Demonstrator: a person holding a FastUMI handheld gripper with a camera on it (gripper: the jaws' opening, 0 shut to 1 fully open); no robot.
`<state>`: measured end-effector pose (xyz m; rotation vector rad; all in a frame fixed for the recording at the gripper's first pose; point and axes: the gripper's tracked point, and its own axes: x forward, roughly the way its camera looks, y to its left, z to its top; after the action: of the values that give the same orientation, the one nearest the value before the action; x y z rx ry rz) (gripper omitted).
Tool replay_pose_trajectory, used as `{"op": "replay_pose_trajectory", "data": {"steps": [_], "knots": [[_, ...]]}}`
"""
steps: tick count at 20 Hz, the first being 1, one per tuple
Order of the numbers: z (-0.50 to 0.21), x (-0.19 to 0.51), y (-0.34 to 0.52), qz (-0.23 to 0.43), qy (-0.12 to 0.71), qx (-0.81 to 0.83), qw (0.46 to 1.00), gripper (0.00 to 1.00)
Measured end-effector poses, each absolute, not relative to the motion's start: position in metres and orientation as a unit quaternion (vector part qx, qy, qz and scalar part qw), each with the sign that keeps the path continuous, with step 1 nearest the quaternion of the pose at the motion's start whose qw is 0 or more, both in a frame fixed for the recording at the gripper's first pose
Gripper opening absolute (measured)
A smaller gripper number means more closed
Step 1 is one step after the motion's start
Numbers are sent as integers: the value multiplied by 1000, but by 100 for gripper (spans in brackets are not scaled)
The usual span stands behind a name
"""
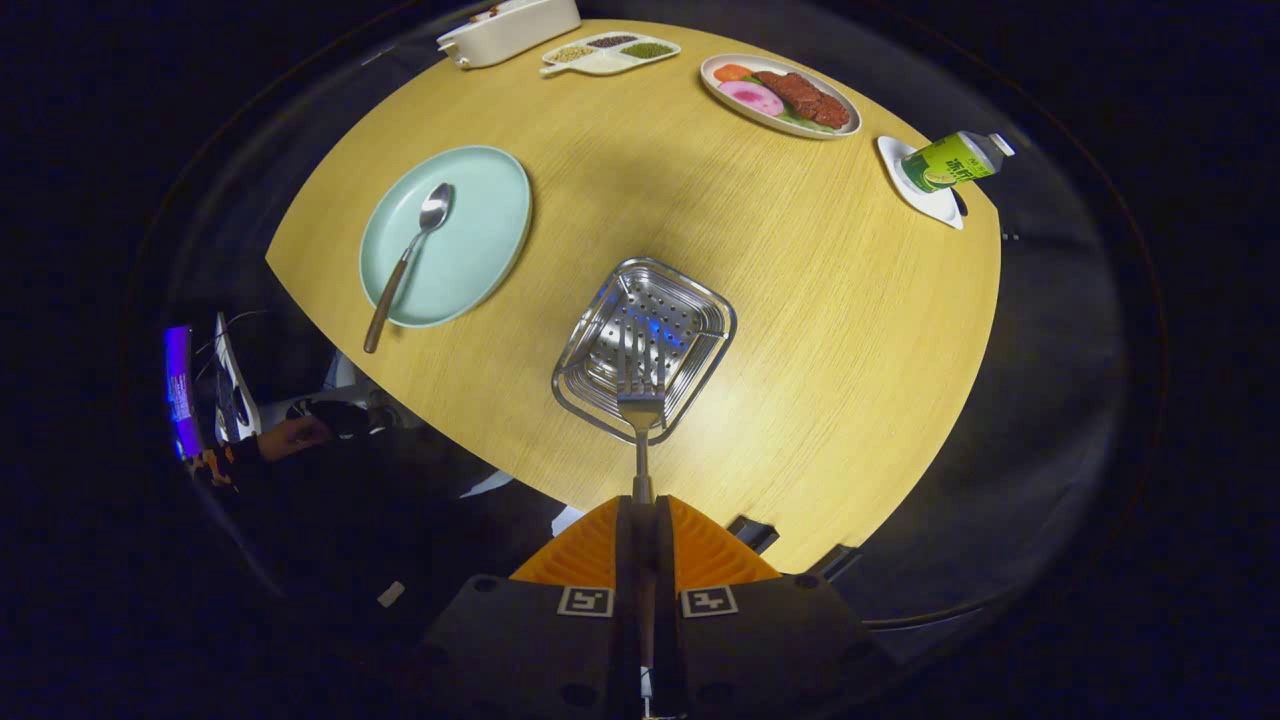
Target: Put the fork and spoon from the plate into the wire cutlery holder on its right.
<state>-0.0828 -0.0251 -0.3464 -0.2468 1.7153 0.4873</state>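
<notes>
Gripper (640, 510) clamped on fork (640, 400), tines over holder (645, 345). Next: lower, release. Spoon (410, 260) on plate (480, 240) comes after.

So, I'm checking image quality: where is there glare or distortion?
Gripper view: fisheye bends the table edge into curves; glare and a blue reflection sit on the cutlery holder; the fork, clamped in the gripper, is sharp; surroundings fall dark.
</notes>
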Motion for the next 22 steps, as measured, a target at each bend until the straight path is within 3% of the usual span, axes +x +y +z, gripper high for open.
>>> {"op": "replay_pose_trajectory", "data": {"steps": [6,12,15,20,21,22], "knots": [[-357,-83,-20,202,779,-115,582,15],[-361,-73,-18,197,766,-112,602,19],[-357,-58,-12,193,726,-100,653,31],[-332,-26,-3,155,613,-45,773,35],[-322,-21,2,150,586,-34,796,40],[-315,-16,8,145,560,-24,816,51]]}}
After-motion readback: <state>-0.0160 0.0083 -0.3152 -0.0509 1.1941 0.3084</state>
